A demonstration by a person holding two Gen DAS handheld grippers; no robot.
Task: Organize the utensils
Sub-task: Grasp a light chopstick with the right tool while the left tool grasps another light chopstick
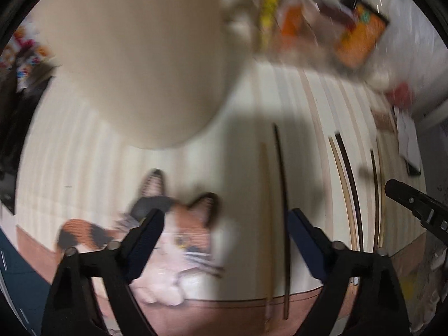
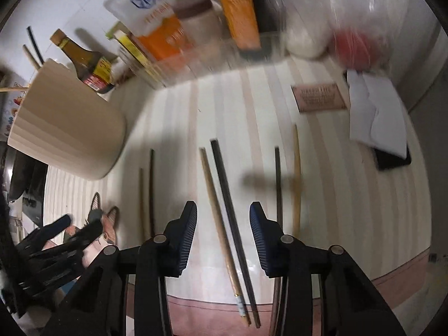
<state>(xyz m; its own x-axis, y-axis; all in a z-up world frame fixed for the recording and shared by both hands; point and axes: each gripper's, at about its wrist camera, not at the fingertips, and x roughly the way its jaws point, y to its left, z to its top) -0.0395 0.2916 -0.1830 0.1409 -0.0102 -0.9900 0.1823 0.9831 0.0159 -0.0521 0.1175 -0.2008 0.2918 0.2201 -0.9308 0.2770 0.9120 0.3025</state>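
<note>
On the striped mat, a beige holder stands far left. The left claw hangs wide open, empty, a chopstick pair lying between its fingers. The right claw, partly open, straddles the middle pair without gripping. A third pair lies just right.

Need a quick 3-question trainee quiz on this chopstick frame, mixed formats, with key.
1. How many loose pairs of chopsticks lie on the striped placemat?
2. True or false: the right gripper clamps a chopstick.
3. What stands upper left in the right wrist view? A) tall beige holder B) red bowl C) steel pot

Key: 1) three, each a light wooden stick beside a dark one; 2) false, jaws apart; 3) A
</note>
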